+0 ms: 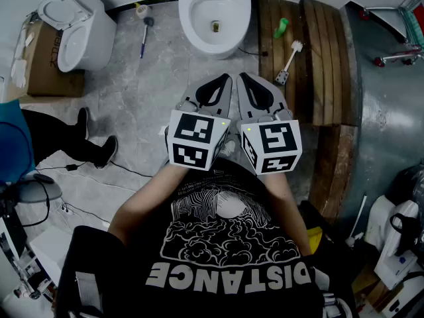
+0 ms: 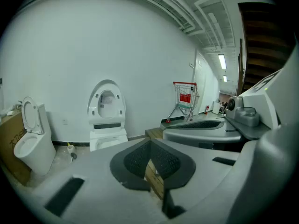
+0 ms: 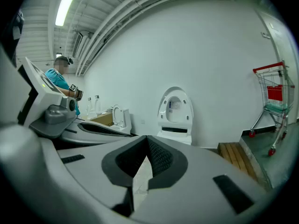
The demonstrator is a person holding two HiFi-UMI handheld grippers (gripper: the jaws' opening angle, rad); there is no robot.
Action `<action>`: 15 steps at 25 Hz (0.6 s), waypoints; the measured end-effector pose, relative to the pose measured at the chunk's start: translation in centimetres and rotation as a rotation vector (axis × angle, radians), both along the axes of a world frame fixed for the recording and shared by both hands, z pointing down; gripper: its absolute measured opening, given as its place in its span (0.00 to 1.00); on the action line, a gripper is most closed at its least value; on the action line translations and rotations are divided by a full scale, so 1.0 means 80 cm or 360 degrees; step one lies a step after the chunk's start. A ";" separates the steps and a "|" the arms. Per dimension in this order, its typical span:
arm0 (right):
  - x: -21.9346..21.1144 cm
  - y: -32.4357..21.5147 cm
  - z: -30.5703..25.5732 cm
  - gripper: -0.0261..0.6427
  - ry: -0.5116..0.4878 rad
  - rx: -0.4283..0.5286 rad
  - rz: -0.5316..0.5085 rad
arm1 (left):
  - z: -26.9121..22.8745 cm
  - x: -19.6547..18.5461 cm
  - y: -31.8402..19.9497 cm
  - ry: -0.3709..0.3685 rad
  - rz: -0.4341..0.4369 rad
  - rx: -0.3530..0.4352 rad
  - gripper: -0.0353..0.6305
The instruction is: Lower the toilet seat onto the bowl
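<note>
A white toilet (image 1: 215,18) stands against the far wall, its bowl uncovered. In the gripper views its seat (image 2: 107,104) (image 3: 175,110) stands upright against the wall above the bowl (image 2: 108,138). My left gripper (image 1: 227,78) and right gripper (image 1: 242,77) are held side by side at chest height, well short of the toilet and pointing toward it. The left gripper (image 2: 150,146) is shut with nothing between its dark pads. The right gripper (image 3: 147,146) is likewise shut and empty.
A second toilet (image 1: 73,28) and a cardboard box (image 1: 46,65) sit at the left. A wooden platform (image 1: 318,58) with a toilet brush (image 1: 289,57) and a green bottle (image 1: 281,26) lies right of the toilet. A red shopping cart (image 2: 186,99) stands further right. Another person (image 3: 58,78) stands at left.
</note>
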State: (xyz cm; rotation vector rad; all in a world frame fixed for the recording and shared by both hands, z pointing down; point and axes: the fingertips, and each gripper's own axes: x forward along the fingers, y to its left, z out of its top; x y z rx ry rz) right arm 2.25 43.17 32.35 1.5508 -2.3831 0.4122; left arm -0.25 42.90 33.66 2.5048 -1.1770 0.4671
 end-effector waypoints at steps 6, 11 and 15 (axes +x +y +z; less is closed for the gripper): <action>0.014 0.008 -0.002 0.07 -0.0037 -0.0026 0.0005 | -0.004 0.011 0.007 -0.0003 -0.0010 -0.0010 0.07; 0.022 0.011 -0.001 0.07 -0.0033 -0.0022 -0.0017 | -0.005 0.018 0.006 0.0018 -0.0043 -0.0029 0.07; 0.026 0.011 -0.003 0.07 -0.0039 -0.0023 -0.0033 | -0.007 0.024 0.006 0.0010 -0.0047 -0.0027 0.07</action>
